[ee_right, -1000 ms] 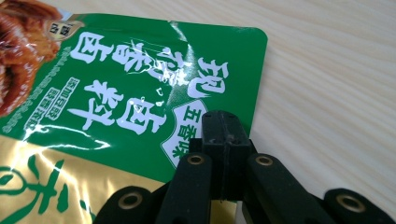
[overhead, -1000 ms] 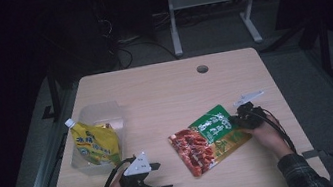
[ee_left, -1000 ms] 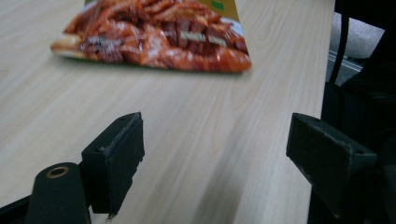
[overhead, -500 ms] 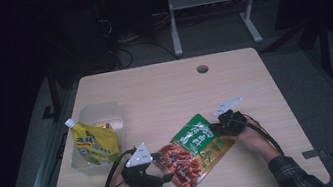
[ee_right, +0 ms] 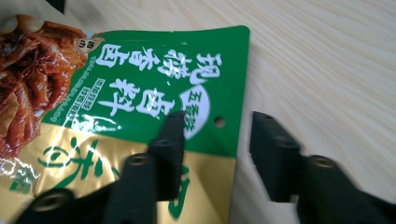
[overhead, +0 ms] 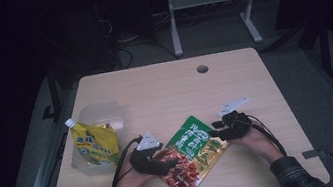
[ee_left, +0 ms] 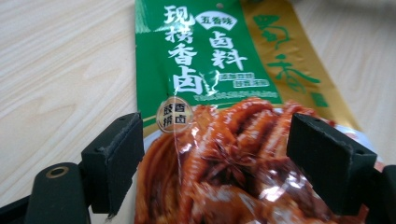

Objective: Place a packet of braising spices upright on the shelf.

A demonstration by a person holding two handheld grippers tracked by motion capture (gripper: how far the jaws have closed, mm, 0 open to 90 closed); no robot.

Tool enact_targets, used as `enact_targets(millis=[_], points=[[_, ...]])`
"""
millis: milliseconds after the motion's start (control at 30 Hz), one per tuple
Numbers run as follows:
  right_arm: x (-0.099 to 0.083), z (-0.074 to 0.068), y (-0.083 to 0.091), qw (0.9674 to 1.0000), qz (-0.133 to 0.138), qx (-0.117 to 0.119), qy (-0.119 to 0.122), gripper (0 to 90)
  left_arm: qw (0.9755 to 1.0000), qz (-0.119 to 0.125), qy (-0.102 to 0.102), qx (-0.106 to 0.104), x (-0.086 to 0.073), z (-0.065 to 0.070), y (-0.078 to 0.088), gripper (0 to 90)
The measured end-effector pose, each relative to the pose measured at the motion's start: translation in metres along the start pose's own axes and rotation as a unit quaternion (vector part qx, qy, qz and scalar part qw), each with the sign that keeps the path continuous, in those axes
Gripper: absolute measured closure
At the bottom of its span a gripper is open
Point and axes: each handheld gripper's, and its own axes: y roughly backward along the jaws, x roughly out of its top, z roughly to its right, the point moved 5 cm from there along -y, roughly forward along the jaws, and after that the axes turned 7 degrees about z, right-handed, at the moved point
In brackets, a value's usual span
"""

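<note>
A flat food packet point(overhead: 191, 153), green at one end and printed with red meat at the other, lies tilted on the wooden table point(overhead: 164, 94) near the front edge. My left gripper point(overhead: 168, 164) is at its red end. In the left gripper view that gripper point(ee_left: 215, 163) stands open, its jaws wide apart on either side of the packet point(ee_left: 210, 93). My right gripper point(overhead: 217, 131) is at the green end. In the right gripper view it point(ee_right: 217, 140) is open, one jaw over the packet point(ee_right: 116, 93) and the other over bare wood.
A yellow spouted pouch point(overhead: 94, 145) rests in a clear plastic container point(overhead: 102, 114) at the table's left. A round cable hole point(overhead: 202, 69) sits near the far edge. A white metal stand point(overhead: 210, 0) is on the floor behind the table.
The packet has slid left and toward the front edge, with the right gripper moving left alongside it. The left gripper has moved right, up to the packet's red end.
</note>
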Motion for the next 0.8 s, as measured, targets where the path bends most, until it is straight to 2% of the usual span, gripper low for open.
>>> enact_targets(millis=[100, 200, 267, 367, 433, 600, 800], points=[[-0.006, -0.002, 0.011, 0.9999, -0.006, -0.001, -0.011, 44.2, 0.9999, -0.013, -0.011, 0.004, 0.0, -0.004, -0.006, 17.4], [-0.012, -0.008, 0.021, 0.9999, -0.009, -0.001, -0.01, 38.1, 0.9998, -0.016, 0.004, 0.004, 0.001, -0.007, -0.014, 17.4], [-0.019, -0.012, 0.028, 0.9999, -0.013, -0.002, -0.008, 35.5, 0.9999, -0.016, 0.003, 0.002, 0.002, -0.006, -0.018, 17.5], [-0.027, -0.017, 0.036, 0.9999, -0.009, -0.003, -0.005, 34.1, 0.9995, -0.029, -0.01, 0.0, 0.0, -0.006, -0.022, 17.5], [-0.031, -0.02, 0.039, 0.9999, -0.007, 0.0, -0.012, 33.1, 0.9996, -0.028, -0.007, 0.002, 0.0, -0.005, -0.024, 17.6], [-0.035, -0.019, 0.044, 0.9999, -0.005, -0.006, -0.01, 31.9, 0.9997, -0.025, 0.001, 0.004, 0.0, -0.006, -0.027, 16.5], [-0.036, -0.018, 0.047, 0.9998, -0.004, -0.014, -0.016, 31.0, 0.9996, -0.029, -0.005, 0.004, 0.0, -0.008, -0.025, 19.0]])
